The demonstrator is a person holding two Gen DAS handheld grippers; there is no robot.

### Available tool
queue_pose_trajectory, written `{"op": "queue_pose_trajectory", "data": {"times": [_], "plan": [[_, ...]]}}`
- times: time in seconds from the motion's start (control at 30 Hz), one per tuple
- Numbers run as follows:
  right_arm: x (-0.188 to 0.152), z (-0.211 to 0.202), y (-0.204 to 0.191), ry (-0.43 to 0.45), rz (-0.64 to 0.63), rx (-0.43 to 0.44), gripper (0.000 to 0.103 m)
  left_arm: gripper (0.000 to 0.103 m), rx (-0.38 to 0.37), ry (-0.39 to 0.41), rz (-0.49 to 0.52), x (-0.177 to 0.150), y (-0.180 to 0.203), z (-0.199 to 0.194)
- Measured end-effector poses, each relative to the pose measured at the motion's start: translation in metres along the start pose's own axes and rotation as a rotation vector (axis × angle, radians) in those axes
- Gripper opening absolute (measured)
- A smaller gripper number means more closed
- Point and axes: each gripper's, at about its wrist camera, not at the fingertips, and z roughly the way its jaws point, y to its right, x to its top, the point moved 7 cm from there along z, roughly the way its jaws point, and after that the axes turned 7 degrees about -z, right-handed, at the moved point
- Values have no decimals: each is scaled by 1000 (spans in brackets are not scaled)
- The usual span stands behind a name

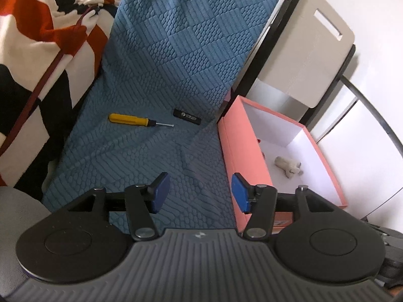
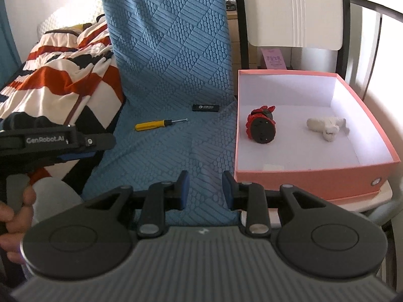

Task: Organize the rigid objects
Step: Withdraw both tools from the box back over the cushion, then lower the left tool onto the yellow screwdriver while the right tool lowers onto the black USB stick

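Left gripper (image 1: 199,193): jaws apart, empty, low centre of frame.
Right gripper (image 2: 204,190): jaws apart, empty.
Screwdriver (image 2: 158,124): on blue cover (image 2: 171,75), mid-frame left.
Black stick (image 2: 205,107): near screwdriver, apart.
Pink box (image 2: 312,178): right; holds red-black toy (image 2: 262,125), white figure (image 2: 326,125).

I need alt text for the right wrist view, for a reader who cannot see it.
The open, empty right gripper hovers over a blue textured cover, where a yellow screwdriver and a small black device lie. To the right, a pink box holds a red-and-black toy and a white figure.
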Motion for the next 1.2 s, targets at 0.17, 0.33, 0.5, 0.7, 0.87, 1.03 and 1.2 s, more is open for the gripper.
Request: {"op": "queue_pose_trajectory", "data": {"times": [0.17,0.33,0.5,0.7,0.87,1.03,1.2], "plan": [[7,25,-2,-5,-6,24,32,60,15,-10,-13,3,-18,30],[16,60,-5,-9,-24,39,32,60,54,23,-29,9,-41,59],[25,81,-15,7,-53,47,32,60,71,14,-46,10,-62,83],[36,110,-23,7,-38,69,32,61,69,-31,-122,11,-84,114],[49,141,-23,-5,-35,87,32,63,95,-55,-116,19,-94,134],[61,177,-19,-17,-42,69,32,63,151,-123,-81,27,-109,164],[74,201,-19,-30,-66,85,38,63,181,-133,-60,41,-123,181]]}}
